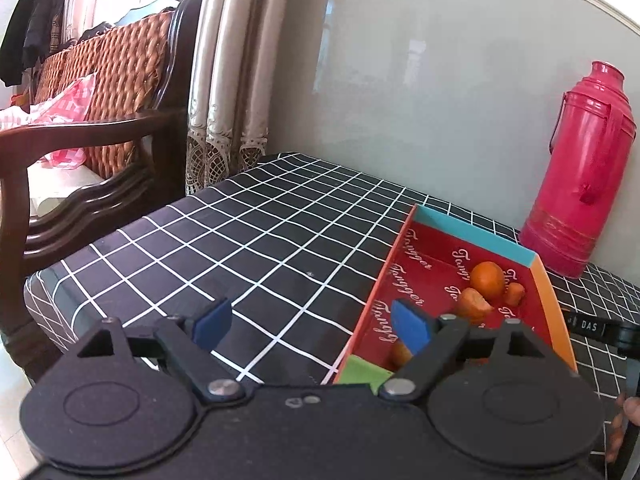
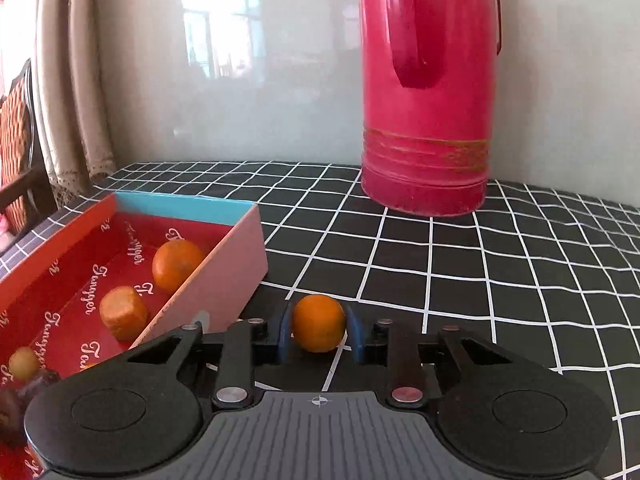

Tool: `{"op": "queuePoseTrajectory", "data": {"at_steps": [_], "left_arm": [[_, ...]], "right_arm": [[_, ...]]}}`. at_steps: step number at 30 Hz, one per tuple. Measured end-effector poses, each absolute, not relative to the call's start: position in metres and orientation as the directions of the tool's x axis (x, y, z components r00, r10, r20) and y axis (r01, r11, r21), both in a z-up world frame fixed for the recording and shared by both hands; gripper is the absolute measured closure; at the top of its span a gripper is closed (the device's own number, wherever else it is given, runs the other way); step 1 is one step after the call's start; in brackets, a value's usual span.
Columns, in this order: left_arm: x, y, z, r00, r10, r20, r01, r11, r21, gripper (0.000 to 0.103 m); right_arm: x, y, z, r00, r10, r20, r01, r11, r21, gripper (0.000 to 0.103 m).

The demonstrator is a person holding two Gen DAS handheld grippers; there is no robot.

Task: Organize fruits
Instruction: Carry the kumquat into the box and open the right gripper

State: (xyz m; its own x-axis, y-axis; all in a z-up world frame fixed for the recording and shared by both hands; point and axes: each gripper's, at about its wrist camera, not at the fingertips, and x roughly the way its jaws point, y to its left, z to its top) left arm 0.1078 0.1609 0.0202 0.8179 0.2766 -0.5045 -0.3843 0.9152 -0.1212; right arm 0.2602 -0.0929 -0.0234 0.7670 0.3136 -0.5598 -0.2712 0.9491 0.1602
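Oranges are what I'm sorting, and the nearest one sits between the blue pads of my right claw, on the black checked tablecloth just outside the box. The pads have drawn in close on both sides of it; its left flank looks touched, but I cannot tell whether the right pad presses on it.

At ten o'clock from that claw lies the red box, its pink side wall just beside the fruit. Inside it, near to far, I see a small yellowish fruit, a peeled orange chunk and a whole orange against the wall.

My left claw is spread wide with nothing between its pads, one over the cloth, the other over the box's near left rim. From this side the box runs toward one o'clock.

Farther back, at one o'clock, a red thermos flask stands upright on the cloth near the pale wall. Off at ten o'clock in the left view are a dark wooden chair with woven backing and beige curtains.
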Motion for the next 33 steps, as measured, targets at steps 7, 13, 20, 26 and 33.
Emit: {"op": "queuePoseTrajectory", "data": {"at_steps": [7, 13, 20, 26, 33], "left_arm": [[0.107, 0.165, 0.021, 0.812, 0.293, -0.505, -0.404, 0.906, -0.123, 0.023], [0.107, 0.162, 0.020, 0.806, 0.304, -0.507, -0.408, 0.907, -0.106, 0.023], [0.108, 0.159, 0.016, 0.799, 0.305, -0.518, -0.404, 0.911, -0.087, 0.022], [0.109, 0.152, 0.020, 0.809, 0.297, -0.508, -0.381, 0.922, -0.068, 0.020], [0.070, 0.126, 0.052, 0.853, 0.288, -0.436, -0.343, 0.938, -0.051, 0.008]], "right_arm": [[0.229, -0.094, 0.009, 0.819, 0.395, -0.417, -0.339, 0.918, 0.204, 0.074], [0.203, -0.069, 0.022, 0.759, 0.533, -0.375, -0.491, 0.846, 0.208, 0.074], [0.188, -0.042, 0.011, 0.718, 0.546, -0.431, -0.538, 0.829, 0.154, 0.069], [0.164, -0.053, 0.025, 0.783, 0.502, -0.366, -0.488, 0.862, 0.139, 0.023], [0.097, -0.094, 0.046, 0.854, 0.374, -0.363, -0.339, 0.928, 0.158, 0.000]]}}
